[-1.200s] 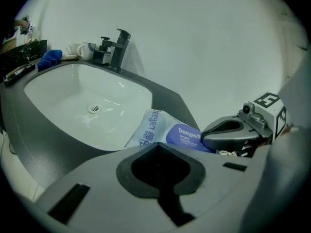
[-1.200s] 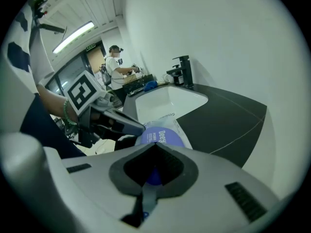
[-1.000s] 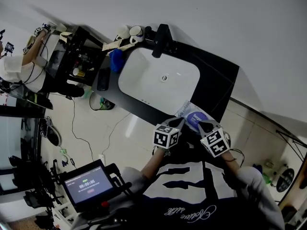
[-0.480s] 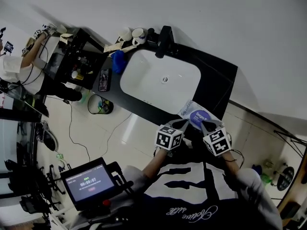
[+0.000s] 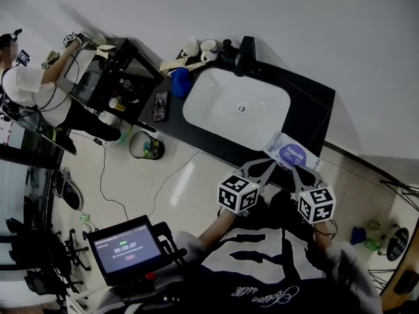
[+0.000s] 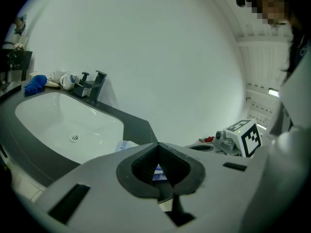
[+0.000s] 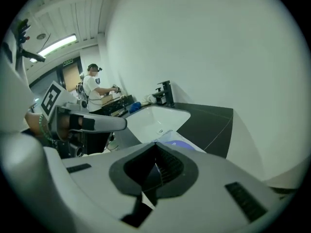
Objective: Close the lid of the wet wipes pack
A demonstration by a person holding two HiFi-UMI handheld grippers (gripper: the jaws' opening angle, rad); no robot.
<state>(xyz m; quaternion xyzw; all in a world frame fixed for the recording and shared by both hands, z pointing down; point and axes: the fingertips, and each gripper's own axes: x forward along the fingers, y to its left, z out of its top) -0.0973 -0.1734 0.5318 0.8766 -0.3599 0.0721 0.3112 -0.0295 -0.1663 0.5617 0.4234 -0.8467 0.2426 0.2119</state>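
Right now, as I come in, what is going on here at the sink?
A person stands at a black counter with a white sink, holding a gripper in each hand. A wet wipes pack lies on the counter's near corner. The left gripper and right gripper both point at the pack's near edge, jaws together and holding nothing. Whether the lid is open cannot be made out.
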